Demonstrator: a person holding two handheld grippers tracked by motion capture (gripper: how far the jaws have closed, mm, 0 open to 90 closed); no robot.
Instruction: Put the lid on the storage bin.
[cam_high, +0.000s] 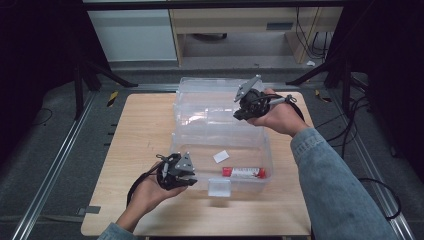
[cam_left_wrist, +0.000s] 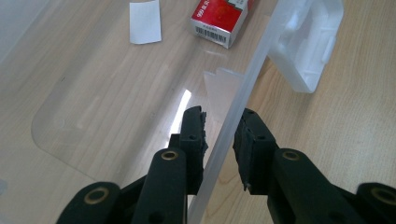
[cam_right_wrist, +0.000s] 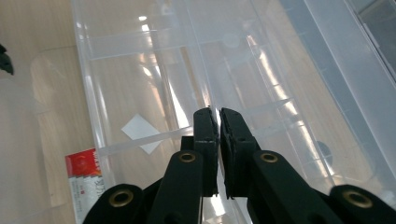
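Your left gripper (cam_left_wrist: 219, 135) straddles clear box (cam_high: 260, 165) front wall, jaws apart. Right gripper (cam_right_wrist: 218, 122) pinches raised lid (cam_high: 210, 107) edge. Likely step: closing lid; next, lower evenly, clear left jaws.

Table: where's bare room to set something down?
Free: the table's left strip beside the bin, and the near edge in front of its latch. Inside the bin, floor left of the paper slip and red box. Crowded: centre and far side, taken by bin and open lid.
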